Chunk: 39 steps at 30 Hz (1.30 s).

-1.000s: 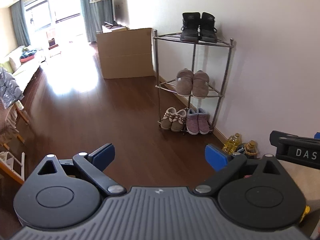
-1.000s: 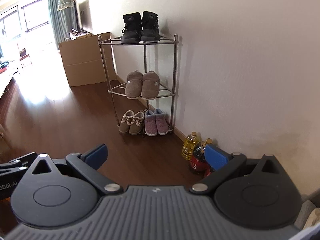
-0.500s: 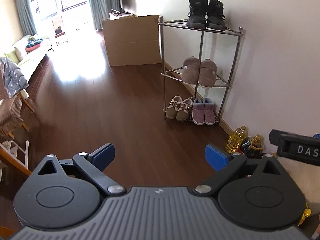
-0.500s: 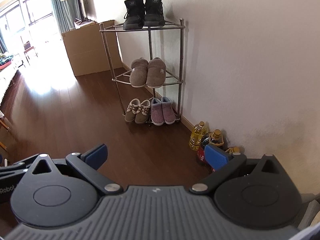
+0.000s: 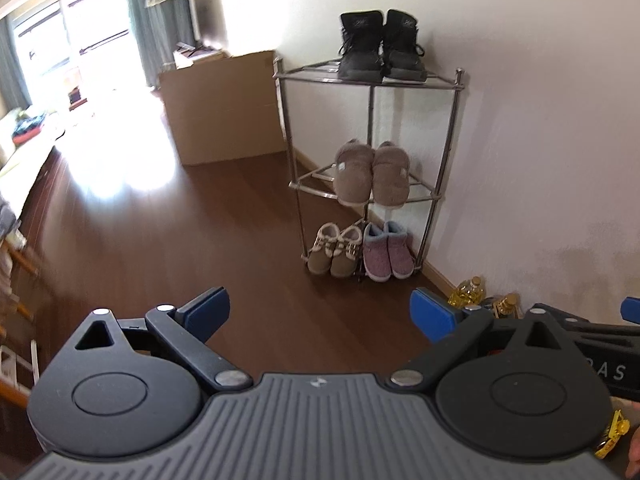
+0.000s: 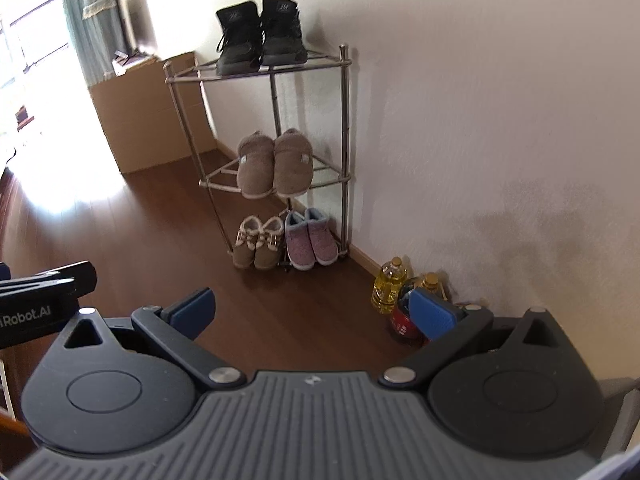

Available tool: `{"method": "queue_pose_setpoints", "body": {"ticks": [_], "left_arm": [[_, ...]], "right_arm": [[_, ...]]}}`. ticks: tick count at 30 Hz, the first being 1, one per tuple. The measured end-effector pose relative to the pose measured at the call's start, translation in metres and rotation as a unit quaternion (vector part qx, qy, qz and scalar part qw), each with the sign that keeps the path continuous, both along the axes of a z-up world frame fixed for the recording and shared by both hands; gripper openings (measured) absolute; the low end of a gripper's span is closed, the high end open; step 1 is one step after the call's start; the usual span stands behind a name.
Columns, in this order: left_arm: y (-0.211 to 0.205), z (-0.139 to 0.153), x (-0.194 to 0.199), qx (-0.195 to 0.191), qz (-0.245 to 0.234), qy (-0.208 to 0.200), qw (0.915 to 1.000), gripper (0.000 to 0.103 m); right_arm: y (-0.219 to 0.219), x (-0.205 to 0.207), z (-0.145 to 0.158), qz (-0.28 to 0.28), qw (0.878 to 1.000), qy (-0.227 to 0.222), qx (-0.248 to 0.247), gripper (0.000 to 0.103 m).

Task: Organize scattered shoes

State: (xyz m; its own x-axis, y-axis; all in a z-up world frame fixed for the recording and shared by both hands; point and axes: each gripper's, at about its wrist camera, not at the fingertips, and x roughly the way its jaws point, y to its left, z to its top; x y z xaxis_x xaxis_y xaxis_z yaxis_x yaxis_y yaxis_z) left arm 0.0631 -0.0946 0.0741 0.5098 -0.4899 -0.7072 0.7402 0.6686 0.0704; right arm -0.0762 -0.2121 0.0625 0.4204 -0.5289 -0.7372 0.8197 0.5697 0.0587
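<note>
**Hallway corner, shoe rack: holdings and hazards**

Dark wood floor (image 5: 240,240) and a white wall are recorded, with a three-tier metal corner rack (image 5: 372,140) set against the skirting.

- Top tier: black boots (image 5: 380,46), paired, toes outward.
- Middle tier: taupe fleece slippers (image 5: 372,176), paired, their toes overhanging the front rail.
- Bottom tier: tan lace-up shoes (image 5: 334,248) beside mauve slippers (image 5: 388,250), both paired.
- No loose shoe is seen on the visible floor; every pair in view is lodged on the rack.
- Left tool (image 5: 320,314): fingers spread wide, nothing held.
- Right tool (image 6: 312,312): likewise spread wide and unladen.
- Oil bottles (image 6: 390,286) are stood at the wall just beside the rack; a cardboard box (image 5: 224,108) is stood beyond it.

Hazards, as judged: the overhanging slippers could be tipped off by any knock to the light rack. The bottles could be toppled by a low sweep of the right tool. Paired shoes could be parted if one alone is nudged.
</note>
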Motion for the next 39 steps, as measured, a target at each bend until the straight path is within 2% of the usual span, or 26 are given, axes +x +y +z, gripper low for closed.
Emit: {"method": "queue_pose_setpoints", "body": {"ticks": [14, 19, 27, 32, 39], "left_arm": [[-0.043, 0.002, 0.070, 0.003, -0.061, -0.012, 0.9981, 0.099], [-0.059, -0.008, 0.088, 0.009, -0.073, 0.001, 0.9973, 0.099], [-0.076, -0.021, 0.103, 0.018, -0.090, 0.014, 0.9957, 0.099], [-0.084, -0.023, 0.105, 0.016, -0.099, -0.001, 0.9949, 0.099], [-0.093, -0.027, 0.103, 0.018, -0.124, 0.006, 0.9921, 0.099]], "right_arm": [[-0.011, 0.059, -0.008, -0.044, 0.999, 0.010, 0.008, 0.102], [-0.017, 0.069, -0.013, -0.057, 0.998, 0.013, 0.009, 0.102], [-0.029, 0.083, -0.024, -0.078, 0.996, 0.027, 0.019, 0.102], [-0.031, 0.085, -0.027, -0.083, 0.996, 0.033, 0.022, 0.102], [-0.034, 0.080, -0.028, -0.095, 0.995, 0.035, 0.021, 0.102]]}}
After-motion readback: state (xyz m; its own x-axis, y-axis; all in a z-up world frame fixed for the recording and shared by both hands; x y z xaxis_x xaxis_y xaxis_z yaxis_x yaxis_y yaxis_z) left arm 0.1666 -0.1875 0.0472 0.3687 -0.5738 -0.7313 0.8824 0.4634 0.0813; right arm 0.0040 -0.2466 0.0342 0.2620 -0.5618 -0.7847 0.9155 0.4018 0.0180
